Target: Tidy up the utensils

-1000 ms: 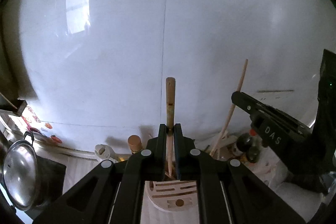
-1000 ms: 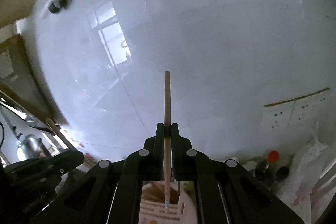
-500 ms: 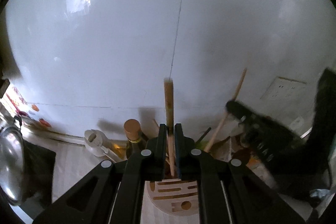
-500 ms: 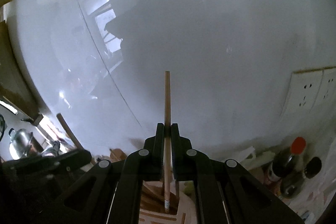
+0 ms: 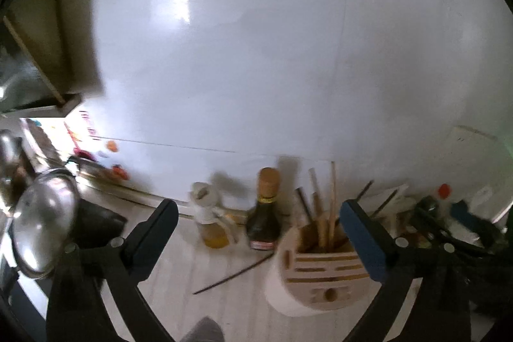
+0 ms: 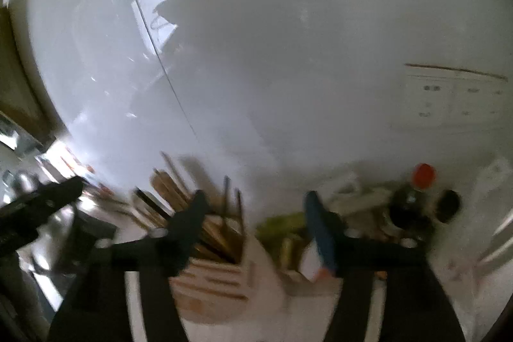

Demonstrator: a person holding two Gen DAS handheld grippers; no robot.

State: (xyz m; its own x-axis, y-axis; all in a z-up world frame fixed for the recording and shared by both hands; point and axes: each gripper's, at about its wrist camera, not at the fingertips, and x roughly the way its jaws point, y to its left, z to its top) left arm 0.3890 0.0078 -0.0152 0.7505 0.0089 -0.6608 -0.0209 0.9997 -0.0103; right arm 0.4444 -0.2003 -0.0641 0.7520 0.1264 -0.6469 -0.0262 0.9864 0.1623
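Observation:
A pale round utensil holder point(image 5: 320, 274) with slots stands on the counter, several wooden chopsticks point(image 5: 332, 207) upright in it. My left gripper point(image 5: 259, 205) hangs just above and before it. Its jaws are opening wide with nothing between the pads, and the right finger point(image 5: 362, 233) is beside the holder. One dark chopstick point(image 5: 234, 271) lies loose on the counter. In the blurred right wrist view, the holder point(image 6: 218, 287) and its sticks point(image 6: 173, 191) sit by the left finger. The right gripper point(image 6: 255, 197) has its jaws opening, and they grip nothing.
A dark sauce bottle point(image 5: 264, 213) and an oil cruet point(image 5: 211, 220) stand against the white wall left of the holder. A steel pot lid point(image 5: 41, 226) is at far left. A red-capped bottle point(image 6: 423, 175) and clutter lie right, under wall sockets point(image 6: 455, 98).
Both grippers were shut on an upright wooden stick; both now stand open and the sticks are out of the jaws. Both views have dipped towards the counter and holder.

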